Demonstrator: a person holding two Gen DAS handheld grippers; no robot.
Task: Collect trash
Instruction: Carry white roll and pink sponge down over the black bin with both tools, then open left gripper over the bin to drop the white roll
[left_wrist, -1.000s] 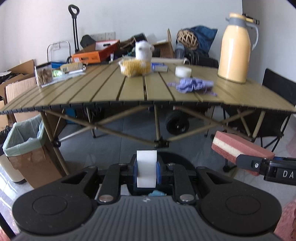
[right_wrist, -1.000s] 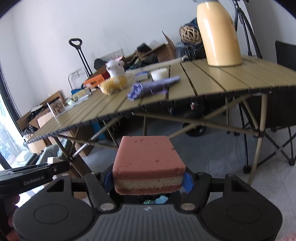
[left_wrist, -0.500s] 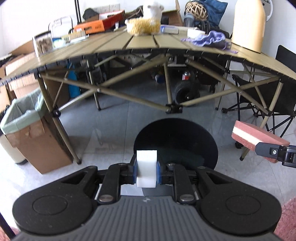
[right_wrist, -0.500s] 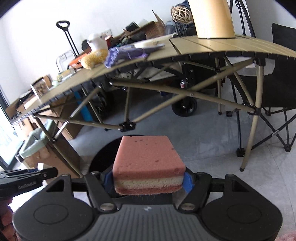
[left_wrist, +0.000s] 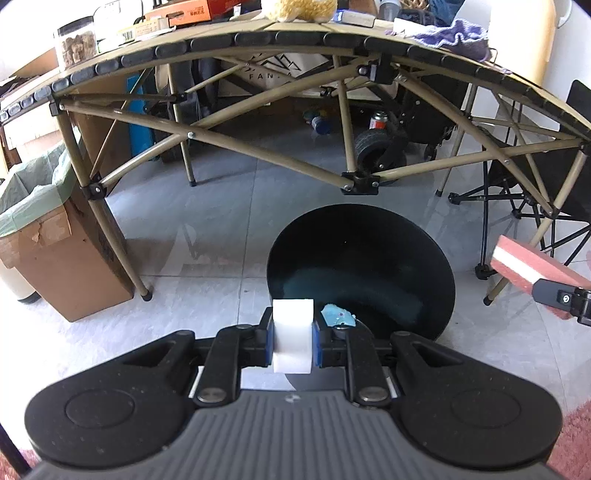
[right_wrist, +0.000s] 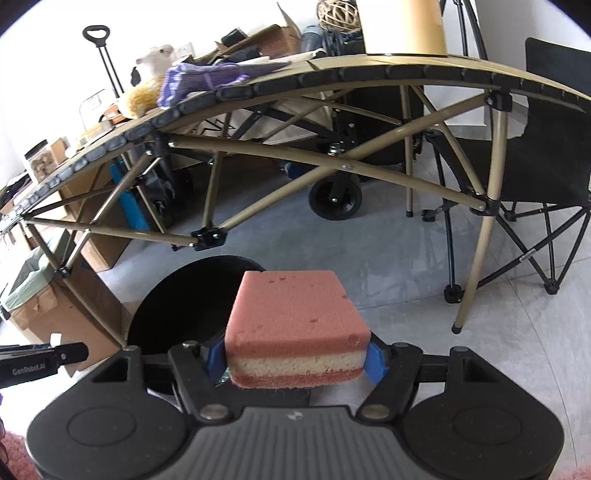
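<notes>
Both tools sank below the table (left_wrist: 258, 37) (black bin (left_wrist: 362, 266) underneath).

I am working in a cluttered storage or utility room of a home or small office. A folding camp bench (left_wrist: 332, 40) on a crossed tube frame stands on grey floor tiles (left_wrist: 207, 206). Cardboard boxes (left_wrist: 96, 122) crowd the white wall behind it. A wheeled cart (right_wrist: 334, 199) sits under the bench, a folding camp chair (right_wrist: 546, 155) beside it. A bag-lined cardboard bin (left_wrist: 40, 236) and a round black bin (left_wrist: 362, 266) stand on the floor.
</notes>
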